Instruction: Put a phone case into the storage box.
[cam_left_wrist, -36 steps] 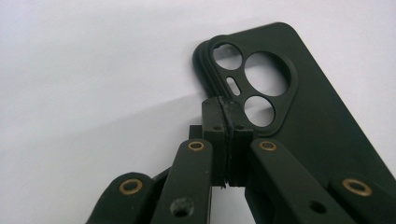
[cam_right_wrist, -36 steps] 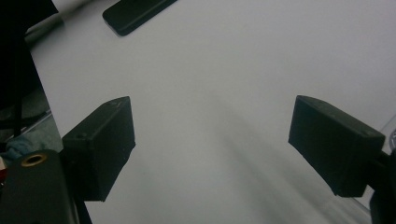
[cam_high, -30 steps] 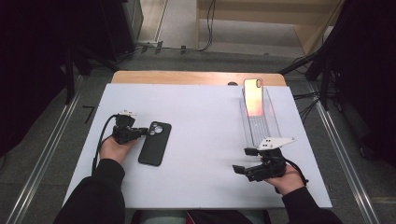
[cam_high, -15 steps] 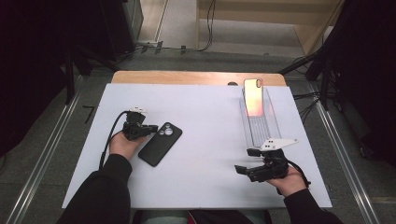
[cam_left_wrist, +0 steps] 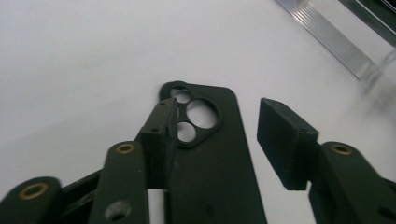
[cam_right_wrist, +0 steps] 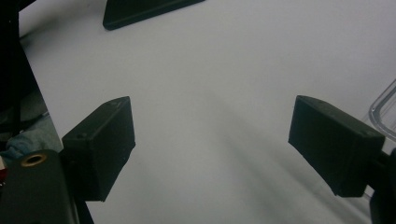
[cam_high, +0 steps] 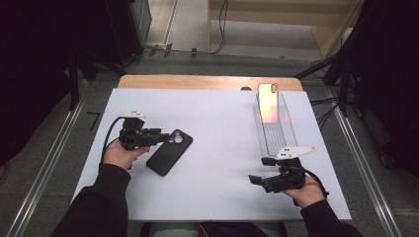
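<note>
**Case let go, but my left pad is still close over it**

I am holding my left gripper (cam_high: 165, 137) low over the camera end of the black case (cam_high: 170, 152), and its jaws have just been opening: they are standing apart now, one pad (cam_left_wrist: 161, 135) hanging over the case's edge by the lens cut-outs, the other (cam_left_wrist: 280, 140) off to the side above bare mat. Nothing is pressing on the case; it is lying flat on the white mat (cam_high: 212, 123), left of centre and skewed.

The risk I am seeing is that near pad. If I am drawing away sideways instead of upward, it may be catching the rim of the cut-outs and dragging or flipping the light case. If I am going back in for a regrip, a flat thing like this is giving the pads little to bite on, so they could be skidding it across the mat.

My right gripper (cam_high: 262, 170) is resting near the front edge, jaws wide with nothing between them, just before the clear rack (cam_high: 276, 133) where a phone (cam_high: 268, 102) is standing. A careless swing there could be knocking that rack.
</note>
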`<state>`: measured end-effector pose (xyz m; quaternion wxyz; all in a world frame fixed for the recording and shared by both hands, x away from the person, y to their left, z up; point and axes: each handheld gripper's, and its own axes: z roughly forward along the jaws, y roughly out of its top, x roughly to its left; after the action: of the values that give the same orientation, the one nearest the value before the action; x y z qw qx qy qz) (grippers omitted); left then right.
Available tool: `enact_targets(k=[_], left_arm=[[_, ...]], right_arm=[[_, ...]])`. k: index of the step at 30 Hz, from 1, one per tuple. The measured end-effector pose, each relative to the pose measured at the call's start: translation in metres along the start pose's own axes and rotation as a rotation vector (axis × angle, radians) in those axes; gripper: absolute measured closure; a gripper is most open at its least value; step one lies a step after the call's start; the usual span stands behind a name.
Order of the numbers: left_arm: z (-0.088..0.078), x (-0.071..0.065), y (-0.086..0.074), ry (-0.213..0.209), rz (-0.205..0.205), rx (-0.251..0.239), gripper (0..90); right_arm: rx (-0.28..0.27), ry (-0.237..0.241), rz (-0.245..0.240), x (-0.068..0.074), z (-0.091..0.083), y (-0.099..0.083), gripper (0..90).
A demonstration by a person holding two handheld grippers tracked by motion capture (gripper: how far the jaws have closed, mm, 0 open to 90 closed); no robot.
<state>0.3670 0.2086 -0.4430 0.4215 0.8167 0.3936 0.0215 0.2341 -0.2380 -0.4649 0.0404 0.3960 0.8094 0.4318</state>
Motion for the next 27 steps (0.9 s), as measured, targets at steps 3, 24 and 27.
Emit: enact_targets(k=[3, 24, 27], left_arm=[[-0.006, -0.007, -0.001, -0.053, -0.004, -0.013, 39.1], [-0.031, -0.055, -0.036, -0.152, 0.091, -0.001, 30.8], [-0.032, -0.06, -0.041, -0.163, 0.094, 0.005, 30.8]], right_arm=[[-0.003, 0.0, 0.0, 0.0, 0.0, 0.0, 12.8], [0.0, 0.009, -0.002, -0.002, 0.002, 0.002, 12.8], [0.003, 0.01, -0.005, -0.002, 0.003, 0.003, 12.8]])
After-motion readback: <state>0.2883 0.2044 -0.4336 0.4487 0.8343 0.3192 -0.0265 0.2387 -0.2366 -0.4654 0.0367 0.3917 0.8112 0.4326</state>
